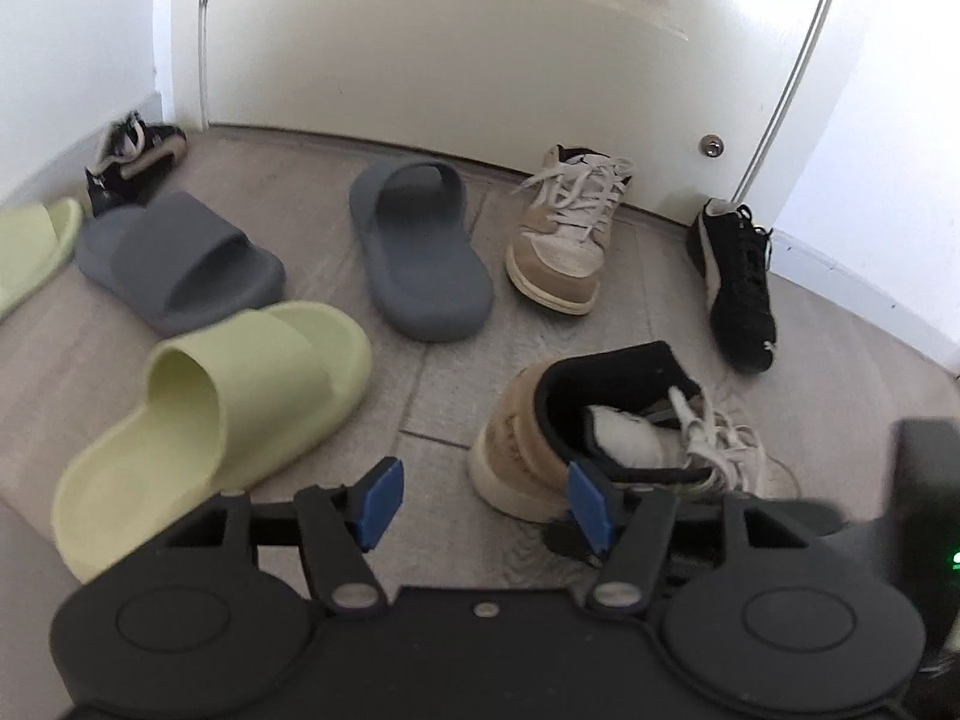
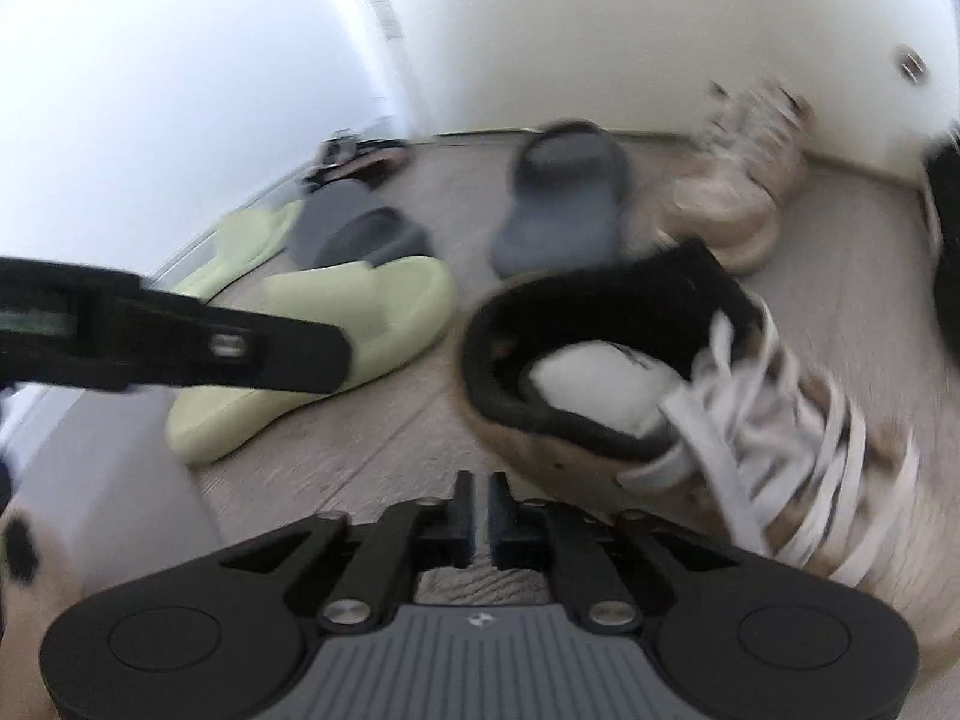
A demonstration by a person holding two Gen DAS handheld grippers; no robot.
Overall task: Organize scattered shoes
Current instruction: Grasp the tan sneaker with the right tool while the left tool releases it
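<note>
Shoes lie scattered on the floor in front of a white door [image 1: 480,30]. A tan sneaker [image 1: 600,432] with white laces lies nearest, its heel just beyond the blue right pad [image 1: 591,504] of my left gripper [image 1: 486,498], which is open and empty. Its mate [image 1: 564,240] stands by the door. In the blurred right wrist view the near tan sneaker [image 2: 630,390] fills the right side. My right gripper [image 2: 481,510] shows only a narrow gap between its fingers, with nothing in it, low over the floor left of that sneaker.
Two grey slides [image 1: 180,264] [image 1: 420,252] and two pale green slides [image 1: 210,420] [image 1: 30,246] lie to the left. One black sneaker [image 1: 738,288] lies at the right wall, another [image 1: 132,162] in the far left corner. The left gripper's black body [image 2: 180,330] crosses the right wrist view.
</note>
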